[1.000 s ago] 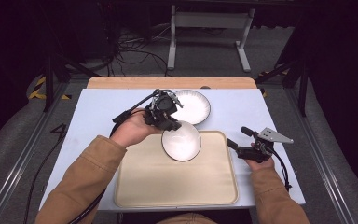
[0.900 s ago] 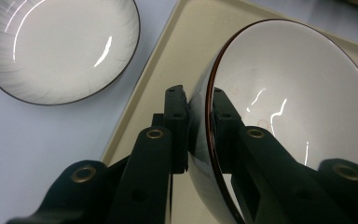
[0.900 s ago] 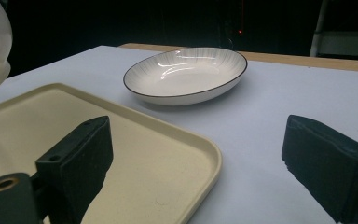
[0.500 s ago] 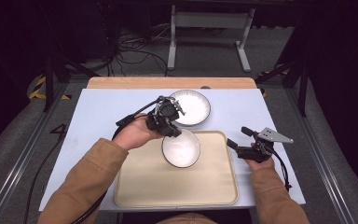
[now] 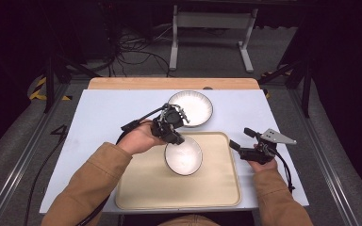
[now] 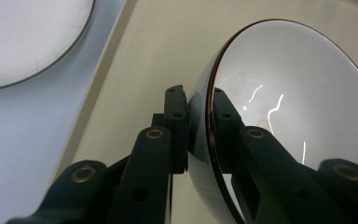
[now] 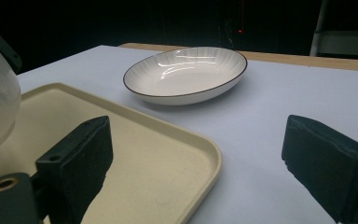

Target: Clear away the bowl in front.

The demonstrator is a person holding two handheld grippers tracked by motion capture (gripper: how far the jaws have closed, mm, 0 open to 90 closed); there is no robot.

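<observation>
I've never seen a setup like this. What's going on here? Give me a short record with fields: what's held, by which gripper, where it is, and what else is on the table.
Held item: small white bowl, clamped by its rim
Holding gripper: left gripper, one jaw inside the bowl and one outside
Bowl position: tilted, over the far end of the beige tray; contact with the tray cannot be told
Other gripper: right gripper, jaws wide apart, holding nothing, at the tray's right edge
Also on table: wide shallow white dish, beyond the tray on the pale blue table

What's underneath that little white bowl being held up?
Beneath the bowl, pinched at its rim by the left gripper, lies the beige tray. The tray patch directly below is covered.
</observation>
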